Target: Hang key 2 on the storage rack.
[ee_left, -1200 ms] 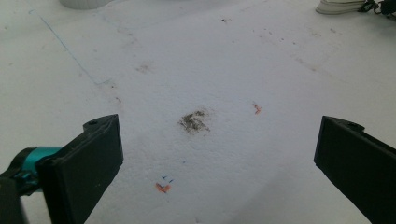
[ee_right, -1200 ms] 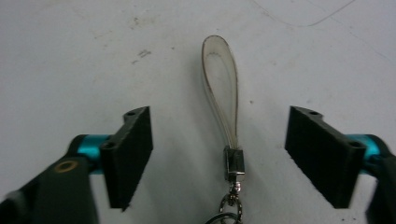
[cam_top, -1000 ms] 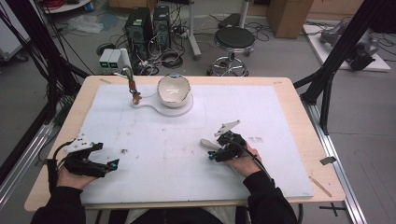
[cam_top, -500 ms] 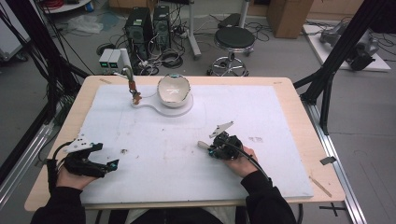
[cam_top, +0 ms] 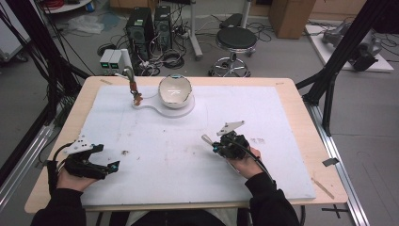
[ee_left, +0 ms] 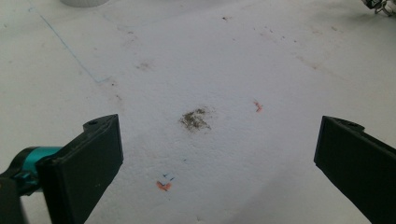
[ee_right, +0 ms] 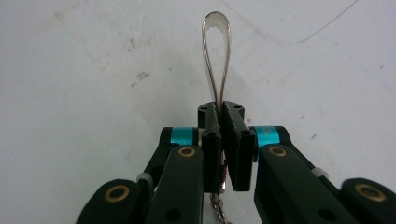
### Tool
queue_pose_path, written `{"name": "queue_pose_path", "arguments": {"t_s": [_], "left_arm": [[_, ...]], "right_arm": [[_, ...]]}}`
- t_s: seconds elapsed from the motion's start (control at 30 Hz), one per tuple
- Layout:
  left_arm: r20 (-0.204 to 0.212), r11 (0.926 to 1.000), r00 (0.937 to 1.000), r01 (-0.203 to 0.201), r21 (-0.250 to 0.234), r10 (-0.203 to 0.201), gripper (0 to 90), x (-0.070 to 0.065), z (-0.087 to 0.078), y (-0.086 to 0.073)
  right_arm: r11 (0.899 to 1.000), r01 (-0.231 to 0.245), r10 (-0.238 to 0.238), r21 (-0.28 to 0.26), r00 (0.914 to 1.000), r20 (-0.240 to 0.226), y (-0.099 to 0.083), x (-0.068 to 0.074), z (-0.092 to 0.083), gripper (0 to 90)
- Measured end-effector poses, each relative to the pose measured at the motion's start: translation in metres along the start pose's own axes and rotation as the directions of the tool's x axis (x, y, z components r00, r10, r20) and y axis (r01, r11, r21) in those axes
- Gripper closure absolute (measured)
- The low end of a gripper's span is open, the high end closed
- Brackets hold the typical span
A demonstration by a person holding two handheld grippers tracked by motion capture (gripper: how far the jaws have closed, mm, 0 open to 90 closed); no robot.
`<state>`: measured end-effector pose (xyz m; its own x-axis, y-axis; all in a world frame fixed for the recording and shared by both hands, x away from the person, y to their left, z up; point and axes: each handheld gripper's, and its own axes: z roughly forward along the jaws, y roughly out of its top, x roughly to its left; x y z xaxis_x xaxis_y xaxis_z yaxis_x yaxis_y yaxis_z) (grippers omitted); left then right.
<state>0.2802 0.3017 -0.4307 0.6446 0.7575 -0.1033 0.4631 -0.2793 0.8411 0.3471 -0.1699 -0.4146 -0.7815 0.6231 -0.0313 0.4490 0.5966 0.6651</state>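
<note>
Spoon (ee_right: 215, 56) in right tool (ee_right: 221, 109) (clamped)

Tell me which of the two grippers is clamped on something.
The right gripper: its jaws are pressed together on a thin metal loop sticking out ahead. The left gripper stands wide open over bare table.

High cam overhead, facing fwd; claw cams close, low; all share white mat (cam_top: 188, 155).

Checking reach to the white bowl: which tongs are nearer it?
Right. The right tongs, shut on a metal utensil, sit below-right of the bowl; the left tongs sit farther, lower-left.
</note>
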Motion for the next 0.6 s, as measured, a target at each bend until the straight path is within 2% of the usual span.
{"name": "queue_pose_path", "arguments": {"t_s": [0.1,0.13,0.17,0.23,0.37,0.43,0.6], "left_arm": [[-0.001,1.0000,1.0000,0.002,-0.001,-0.002,1.7,0.000,0.000,0.000],[0.000,1.0000,1.0000,0.002,-0.004,-0.002,1.7,0.000,0.000,0.000],[-0.001,1.0000,1.0000,0.002,-0.004,-0.002,1.7,0.000,0.000,0.000],[-0.002,0.9999,1.0000,0.004,-0.010,-0.004,1.7,0.000,0.000,0.000],[-0.004,1.0000,1.0000,-0.001,-0.009,0.001,1.7,0.000,-0.001,0.000],[-0.004,0.9999,1.0000,-0.002,-0.010,0.002,1.7,0.000,-0.001,0.000],[-0.005,0.9999,1.0000,-0.001,-0.013,0.001,1.7,0.000,-0.001,0.001]], "right_arm": [[0.998,-0.011,0.012,-0.057,0.9999,0.010,0.001,0.000,-0.008,86.5],[0.995,-0.024,0.026,-0.102,0.9996,0.011,0.001,-0.002,-0.015,86.6],[0.995,-0.024,0.026,-0.102,0.9996,0.011,0.001,-0.002,-0.015,86.6],[0.987,-0.056,0.057,-0.152,0.9983,0.005,-0.001,-0.004,-0.022,86.7],[0.970,-0.089,0.090,-0.227,0.9959,-0.007,-0.002,-0.007,-0.033,86.8],[0.963,-0.098,0.094,-0.252,0.9952,-0.029,-0.002,-0.008,-0.037,86.8],[0.955,-0.103,0.094,-0.279,0.9946,-0.043,0.001,-0.007,-0.044,86.8]]}}
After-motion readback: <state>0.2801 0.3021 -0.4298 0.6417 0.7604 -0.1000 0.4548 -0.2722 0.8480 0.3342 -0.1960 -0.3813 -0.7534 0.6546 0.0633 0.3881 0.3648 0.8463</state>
